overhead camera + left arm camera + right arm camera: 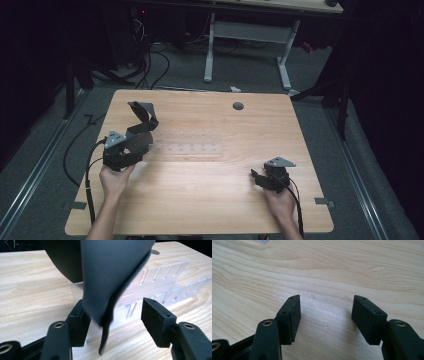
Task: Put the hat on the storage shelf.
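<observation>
Dim room all round, grey carpet floor (45,150), black cables (150,65) snaking across it, a white-legged desk (250,35) at the back. Light wood table (210,200) in the middle, with a small grey grommet hole (238,106) near its far edge.

On the table, left of centre: a clear acrylic rack (192,145) with rows of slots, lying flat-ish, long side running left to right. Seen up close in the left gripper view as frosted slotted walls (160,277) just past the jaws.

Then the main thing: a dark, floppy strap (141,122), curling up and back over the left end of the rack. Hanging down thick and dark in the left gripper view (110,282), lower edge dropping into the gap between the pads, pressed up against the left pad (77,325), well clear of the right pad (156,320). So jaws spread wide on the left gripper (131,150), not pinching, just the strap draped along one side. Whether actually resting on that pad or only brushing it, hard to call.

Right gripper (263,178) parked near the front right of the table, well apart from rack and strap. Jaws splayed there too (325,317), nothing between but bare wood grain. Hands (114,180) coming in from the bottom edge, cable trailing off each.
</observation>
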{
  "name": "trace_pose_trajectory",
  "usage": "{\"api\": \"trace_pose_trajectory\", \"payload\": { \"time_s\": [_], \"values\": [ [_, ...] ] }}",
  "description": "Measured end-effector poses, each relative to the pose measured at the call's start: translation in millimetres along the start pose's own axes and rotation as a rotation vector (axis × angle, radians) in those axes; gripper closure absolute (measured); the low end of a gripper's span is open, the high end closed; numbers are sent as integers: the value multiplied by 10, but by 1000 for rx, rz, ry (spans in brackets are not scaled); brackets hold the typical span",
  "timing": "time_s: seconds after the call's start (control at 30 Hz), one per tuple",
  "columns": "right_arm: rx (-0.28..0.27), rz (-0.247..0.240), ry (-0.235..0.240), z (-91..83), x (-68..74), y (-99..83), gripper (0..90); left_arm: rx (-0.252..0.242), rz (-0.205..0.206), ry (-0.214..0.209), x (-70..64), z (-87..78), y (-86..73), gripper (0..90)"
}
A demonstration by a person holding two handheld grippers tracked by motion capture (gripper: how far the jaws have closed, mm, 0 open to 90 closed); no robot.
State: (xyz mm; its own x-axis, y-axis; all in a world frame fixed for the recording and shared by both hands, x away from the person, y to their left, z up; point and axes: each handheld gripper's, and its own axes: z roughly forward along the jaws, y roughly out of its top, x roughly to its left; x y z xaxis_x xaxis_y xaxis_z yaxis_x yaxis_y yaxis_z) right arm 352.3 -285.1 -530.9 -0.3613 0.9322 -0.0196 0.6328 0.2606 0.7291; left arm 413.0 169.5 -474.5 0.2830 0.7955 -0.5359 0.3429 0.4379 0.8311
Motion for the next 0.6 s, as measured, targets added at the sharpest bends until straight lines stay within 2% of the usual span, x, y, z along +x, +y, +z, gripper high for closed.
{"api": "trace_pose_trajectory", "payload": {
  "time_s": [0.17,0.6],
  "values": [
    [0,0,0,0,0,0,408,6,2,3,11,-85,-39,396],
    [1,0,-1,-1,0,0,408,4,-27,2,36,-292,-150,375]
  ]
}}
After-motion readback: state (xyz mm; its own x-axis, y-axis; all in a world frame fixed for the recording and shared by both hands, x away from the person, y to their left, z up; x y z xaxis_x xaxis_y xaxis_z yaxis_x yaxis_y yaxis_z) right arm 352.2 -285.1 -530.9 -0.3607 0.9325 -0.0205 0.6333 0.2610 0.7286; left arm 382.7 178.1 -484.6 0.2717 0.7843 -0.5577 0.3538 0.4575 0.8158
